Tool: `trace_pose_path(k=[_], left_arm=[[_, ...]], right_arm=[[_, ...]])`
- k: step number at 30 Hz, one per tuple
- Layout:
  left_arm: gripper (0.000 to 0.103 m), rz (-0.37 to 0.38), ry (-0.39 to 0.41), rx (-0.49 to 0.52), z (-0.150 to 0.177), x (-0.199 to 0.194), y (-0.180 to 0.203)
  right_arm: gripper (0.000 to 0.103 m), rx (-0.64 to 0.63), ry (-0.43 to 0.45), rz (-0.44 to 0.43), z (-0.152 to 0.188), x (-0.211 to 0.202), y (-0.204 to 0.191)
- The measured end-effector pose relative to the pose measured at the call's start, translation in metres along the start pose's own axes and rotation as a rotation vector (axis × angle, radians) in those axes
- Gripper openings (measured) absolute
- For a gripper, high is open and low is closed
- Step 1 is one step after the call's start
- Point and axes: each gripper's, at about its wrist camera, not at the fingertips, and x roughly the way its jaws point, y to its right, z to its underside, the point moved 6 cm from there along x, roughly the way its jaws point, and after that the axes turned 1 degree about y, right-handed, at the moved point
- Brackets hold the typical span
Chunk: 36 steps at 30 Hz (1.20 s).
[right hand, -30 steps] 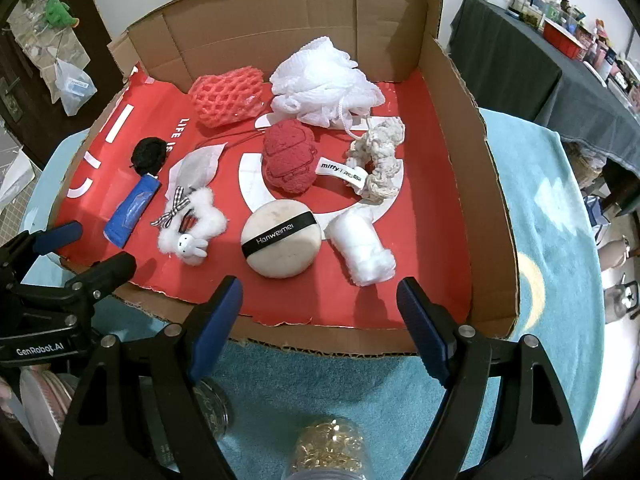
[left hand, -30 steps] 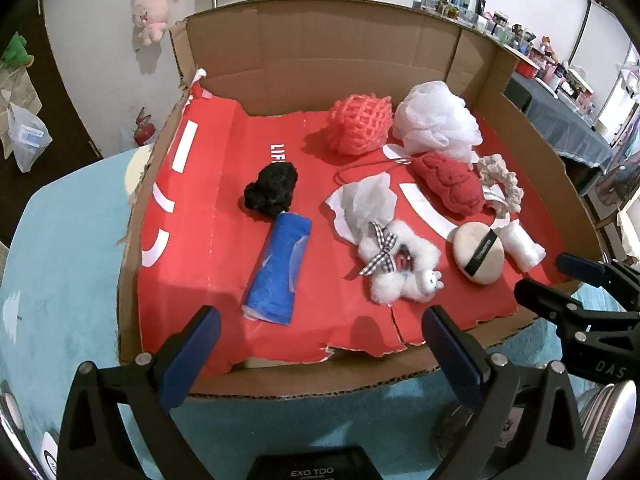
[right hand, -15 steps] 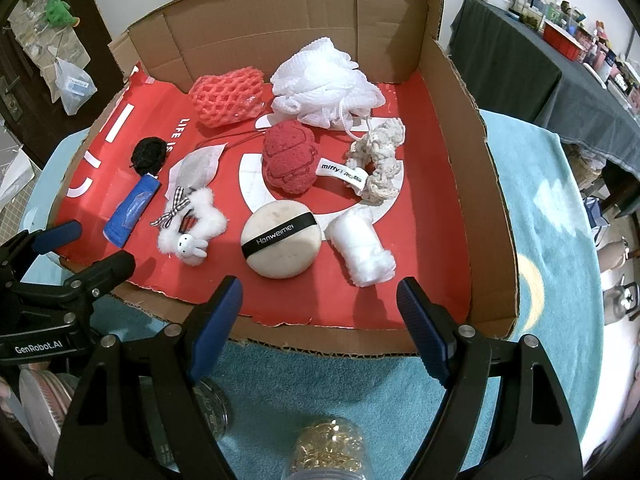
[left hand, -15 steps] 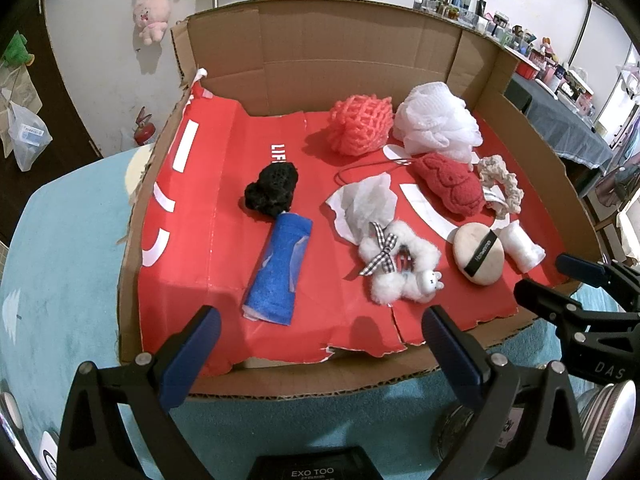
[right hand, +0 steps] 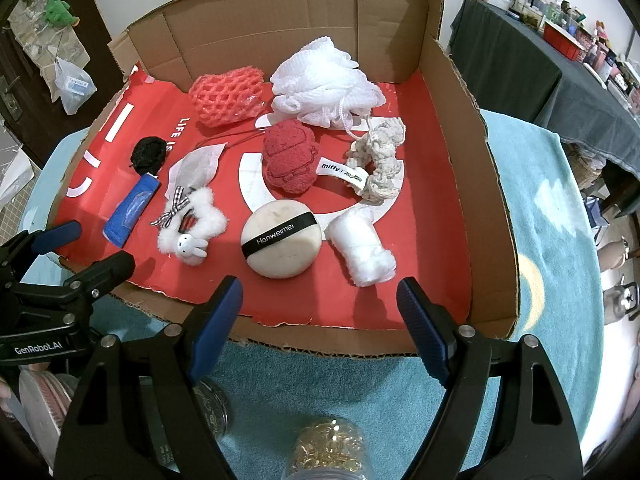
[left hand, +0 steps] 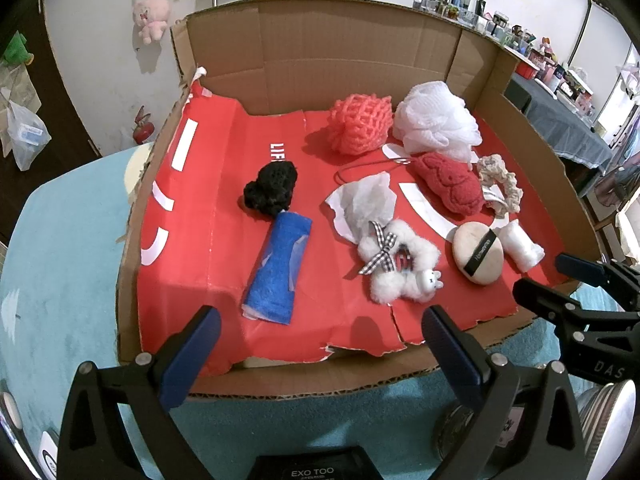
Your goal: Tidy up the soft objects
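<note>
A cardboard box [left hand: 320,56] with a red liner holds several soft things: a blue rolled cloth [left hand: 278,268], a black scrunchie [left hand: 272,190], a white fluffy bunny clip [left hand: 400,268], a round beige puff [right hand: 280,238], a white roll [right hand: 362,250], a red plush [right hand: 290,162], a cream scrunchie [right hand: 380,160], a white mesh pouf [right hand: 320,80] and an orange net sponge [right hand: 226,94]. My left gripper [left hand: 316,344] is open and empty at the box's front edge, left part. My right gripper [right hand: 320,316] is open and empty at the front edge, right part.
The box stands on a teal cloth [right hand: 560,240]. A jar of gold rings [right hand: 326,456] and other jars [right hand: 210,408] sit below my right gripper. A dark-covered table [right hand: 540,60] with small items is at the right. Plush toys hang on the wall [left hand: 152,12].
</note>
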Motion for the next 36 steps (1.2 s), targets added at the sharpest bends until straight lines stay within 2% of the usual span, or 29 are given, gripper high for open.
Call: trace_pose_path(k=[36], left_arm=[[0.102,0.002,-0.006,-0.008,0.0005,0.0011,0.0001]], right_arm=[[0.079,0.0,-0.002,0.004,0.0002,0.0003,-0.0011]])
